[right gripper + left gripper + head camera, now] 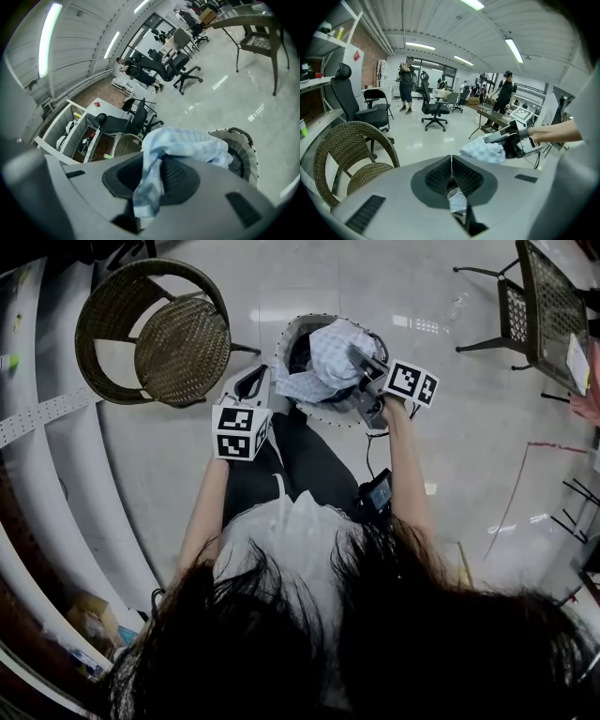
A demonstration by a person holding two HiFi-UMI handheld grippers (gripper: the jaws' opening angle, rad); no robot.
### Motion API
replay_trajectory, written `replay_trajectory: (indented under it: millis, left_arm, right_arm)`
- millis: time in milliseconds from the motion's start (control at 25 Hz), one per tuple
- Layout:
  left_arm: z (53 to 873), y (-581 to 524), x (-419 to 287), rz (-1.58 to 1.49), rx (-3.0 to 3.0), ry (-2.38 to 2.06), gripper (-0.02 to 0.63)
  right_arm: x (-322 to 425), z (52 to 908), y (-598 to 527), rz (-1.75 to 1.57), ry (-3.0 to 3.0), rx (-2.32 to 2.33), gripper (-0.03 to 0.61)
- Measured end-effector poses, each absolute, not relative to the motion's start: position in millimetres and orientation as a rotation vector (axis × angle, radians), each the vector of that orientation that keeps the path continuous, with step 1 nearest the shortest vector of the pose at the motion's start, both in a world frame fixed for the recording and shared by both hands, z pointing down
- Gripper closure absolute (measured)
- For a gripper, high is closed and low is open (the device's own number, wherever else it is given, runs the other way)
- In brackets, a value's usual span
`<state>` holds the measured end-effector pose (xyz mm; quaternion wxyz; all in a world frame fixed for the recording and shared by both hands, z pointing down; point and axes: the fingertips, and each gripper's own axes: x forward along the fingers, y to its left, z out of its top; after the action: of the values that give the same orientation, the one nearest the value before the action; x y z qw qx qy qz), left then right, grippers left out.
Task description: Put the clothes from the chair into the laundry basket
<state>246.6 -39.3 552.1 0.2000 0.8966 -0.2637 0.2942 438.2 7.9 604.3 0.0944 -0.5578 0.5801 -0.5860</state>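
Observation:
The wicker chair [155,334] [347,154] stands at the upper left with a bare seat. To its right, the white laundry basket [325,415] [243,150] has dark clothes inside. A light blue checked cloth [328,357] [483,150] [187,143] hangs over the basket's mouth. My right gripper [361,362] [150,183] is shut on it, and the cloth drapes over the jaws. My left gripper [272,397] [451,171] is at the basket's left rim. Its jaws are closed, with a scrap of checked cloth between them.
A black metal table and chair [544,296] stand at the upper right. White shelving [47,409] runs along the left. Office chairs [433,108] and several standing people are farther back. A thin cable [525,484] lies on the glossy floor to the right.

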Motion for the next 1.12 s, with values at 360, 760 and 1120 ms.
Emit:
replay_trajectory:
  millis: [360, 760, 1120]
  left_arm:
    - [626.3, -53.8, 249.9, 0.915, 2.401, -0.738, 0.592]
    - [682.6, -62.4, 247.3, 1.017, 2.348, -0.696, 0.592]
    - [707.8, -49.6, 239.6, 1.085, 2.32, -0.643, 0.592]
  right_arm:
    - [431.7, 734.3, 12.8, -1.952, 1.616, -1.755, 0.485]
    - [419.6, 828.5, 5.5, -2.114, 1.551, -1.791, 0.485]
    - [407.7, 871.4, 0.4, -2.207, 1.749, -1.849, 0.324]
